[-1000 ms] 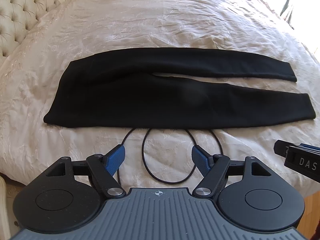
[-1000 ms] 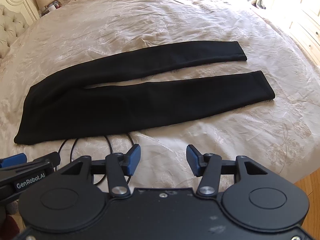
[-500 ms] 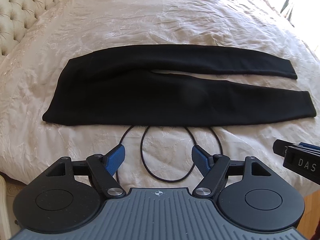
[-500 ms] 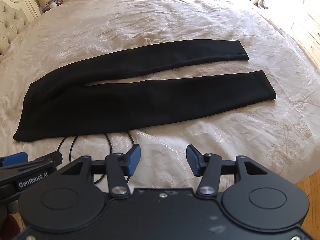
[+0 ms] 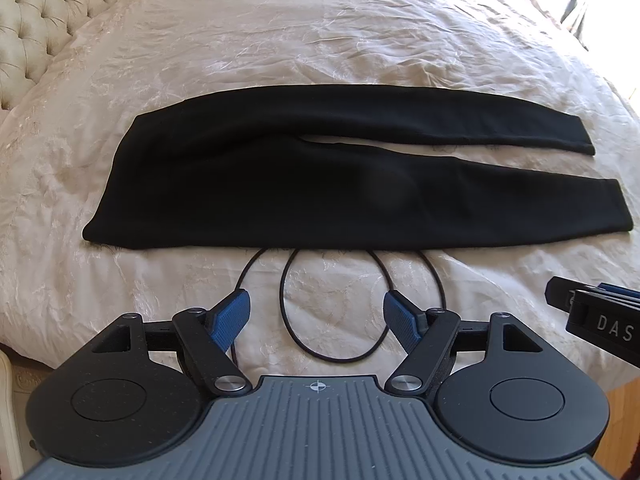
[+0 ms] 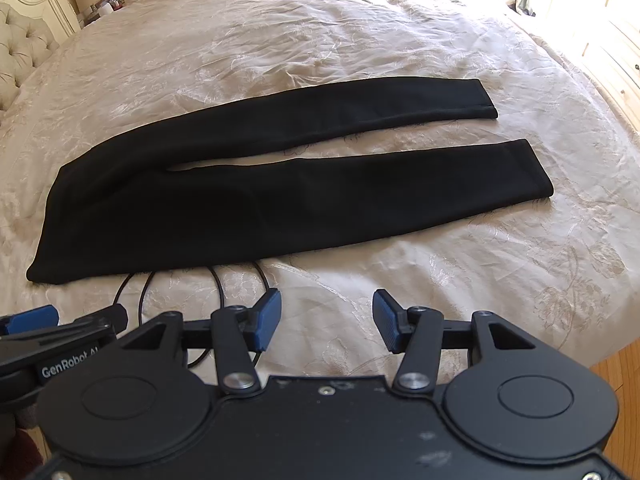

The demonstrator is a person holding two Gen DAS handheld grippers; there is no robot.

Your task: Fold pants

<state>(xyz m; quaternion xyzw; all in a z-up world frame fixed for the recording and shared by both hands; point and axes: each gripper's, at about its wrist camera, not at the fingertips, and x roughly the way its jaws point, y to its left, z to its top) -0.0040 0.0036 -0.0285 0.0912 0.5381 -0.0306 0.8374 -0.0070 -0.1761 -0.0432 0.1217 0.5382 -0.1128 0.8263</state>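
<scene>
Black pants point(image 5: 280, 184) point(image 6: 240, 196) lie flat across the cream bedspread, waist to the left, both legs stretched to the right with a narrow gap between them. My left gripper point(image 5: 316, 314) hovers over the bed's near edge in front of the pants' middle, jaws wide apart and empty. My right gripper point(image 6: 326, 318) hangs beside it to the right, in front of the near leg, open too with nothing between its blue pads. Each gripper's body shows at the edge of the other's view.
A thin black cable point(image 5: 332, 308) point(image 6: 216, 280) loops on the bedspread point(image 5: 320, 32) between the pants and the grippers. A tufted headboard point(image 5: 44, 12) stands at the far left. Wooden floor point(image 6: 616, 380) shows past the bed's right edge.
The views drifted only slightly; the pants sit a touch higher in frame. Both grippers stay open and in place.
</scene>
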